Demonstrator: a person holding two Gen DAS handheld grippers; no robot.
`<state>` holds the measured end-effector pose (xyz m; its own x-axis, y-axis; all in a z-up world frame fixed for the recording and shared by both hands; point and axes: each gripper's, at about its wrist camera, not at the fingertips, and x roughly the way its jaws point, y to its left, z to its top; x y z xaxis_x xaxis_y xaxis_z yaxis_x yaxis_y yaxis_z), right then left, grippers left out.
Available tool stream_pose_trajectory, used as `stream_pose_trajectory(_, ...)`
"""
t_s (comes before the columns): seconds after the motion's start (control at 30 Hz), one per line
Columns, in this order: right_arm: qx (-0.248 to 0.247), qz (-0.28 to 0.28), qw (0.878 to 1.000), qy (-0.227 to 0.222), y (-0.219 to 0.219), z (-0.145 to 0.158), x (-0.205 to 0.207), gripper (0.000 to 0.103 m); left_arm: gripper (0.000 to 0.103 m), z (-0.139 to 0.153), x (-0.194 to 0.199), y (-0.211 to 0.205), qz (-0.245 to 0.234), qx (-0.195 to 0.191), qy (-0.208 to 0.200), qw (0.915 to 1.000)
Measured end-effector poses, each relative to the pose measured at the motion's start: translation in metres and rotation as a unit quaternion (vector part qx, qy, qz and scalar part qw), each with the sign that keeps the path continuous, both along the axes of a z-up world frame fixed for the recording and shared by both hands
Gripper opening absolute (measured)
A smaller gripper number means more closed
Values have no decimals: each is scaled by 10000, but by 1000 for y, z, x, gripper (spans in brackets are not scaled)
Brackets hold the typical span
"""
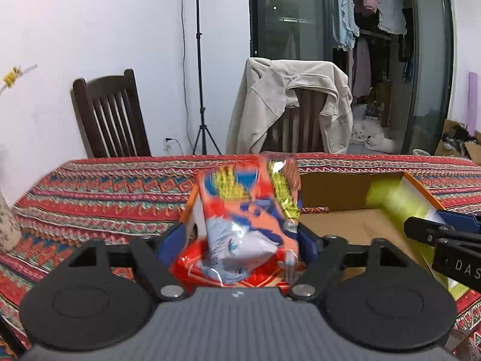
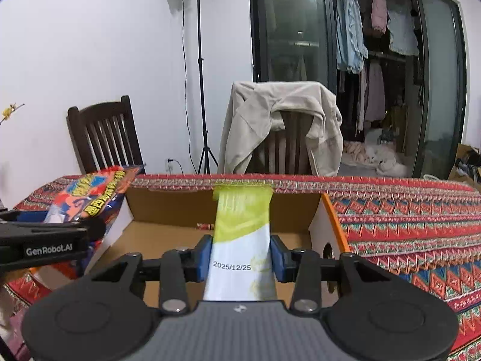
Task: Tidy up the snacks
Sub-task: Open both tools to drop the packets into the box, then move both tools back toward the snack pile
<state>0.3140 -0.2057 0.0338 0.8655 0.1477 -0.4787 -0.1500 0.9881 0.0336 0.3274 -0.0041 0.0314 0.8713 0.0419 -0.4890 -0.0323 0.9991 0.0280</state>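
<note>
An orange snack bag (image 1: pixel 246 219) is seen between the blue pads of the left gripper (image 1: pixel 245 237), whose jaws stand wide; whether the pads press on it cannot be told through the blur. A green-and-white packet (image 2: pixel 242 240) is clamped between the pads of the right gripper (image 2: pixel 242 258), held above the open cardboard box (image 2: pixel 315 207) at 12 o'clock on the patterned tablecloth (image 2: pixel 405 225). From the right wrist, the orange bag is seen at 10 o'clock, over the box's left wall.

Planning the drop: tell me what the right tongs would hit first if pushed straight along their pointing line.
Probably the cardboard box: the right tongs, shut on the green-and-white packet, aim into its open top, toward the floor or far wall. Depth is unclear.
</note>
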Motion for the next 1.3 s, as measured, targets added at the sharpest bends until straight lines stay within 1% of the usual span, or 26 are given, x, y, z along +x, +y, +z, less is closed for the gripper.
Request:
stream_pose_trajectory(0.03, 8, 15, 10000, 34, -2, -1, 1, 48, 91, -2, 0, 1, -8, 11, -16, 10000)
stream_pose_trajectory(0.07, 28, 21, 10000, 63, -3, -2, 2, 61, 101, -3, 0, 2, -12, 58, -36, 10000)
stream_pose_trajectory(0.1, 67, 7, 10000, 60, -6, -2, 2, 68, 103, -2, -2, 4, 32, 46, -95, 9999)
stream_pose_trajectory(0.13, 111, -17, 9999, 37, -9, -1, 2, 80, 103, 0, -4, 7, 86, -16, -145, 9999)
stream_pose_trajectory(0.17, 156, -34, 9999, 20, -12, 0, 2, 88, 103, 1, -4, 10, 103, -94, -147, 9998)
stream_pose_trajectory(0.23, 260, -62, 9996, 6, -17, 2, 2, 93, 103, 3, -3, 16, 112, -295, -101, 9995)
stream_pose_trajectory(0.27, 308, -68, 9995, 3, -19, 2, 1, 98, 103, 4, -2, 18, 110, -348, -80, 9993)
stream_pose_trajectory(0.33, 355, -66, 9993, 13, -19, 2, 3, 103, 103, 4, -1, 18, 154, -327, -37, 9993)
stream_pose_trajectory(0.53, 227, 13, 9997, 15, -11, 3, 1, 103, 103, 7, -4, 17, 140, -318, -33, 9994)
stream_pose_trajectory(0.7, 49, 59, 9999, -131, -6, 17, -14, 103, 103, 19, -11, 16, 164, -375, -109, 9991)
stream_pose_trajectory(0.83, -91, 97, 9998, -157, -2, 25, -29, 103, 103, 29, -20, 16, 204, -354, -101, 9991)
stream_pose_trajectory(1.03, -88, 92, 9999, -108, -4, 29, -52, 103, 103, 38, -48, 18, 208, -293, -105, 9993)
stream_pose_trajectory(1.17, -91, 39, 9999, -29, -7, 27, -71, 103, 103, 39, -70, 20, 146, -312, -105, 9994)
stream_pose_trajectory(1.3, -119, 40, 9999, -43, -11, 25, -95, 103, 103, 38, -90, 21, 88, -320, -99, 9994)
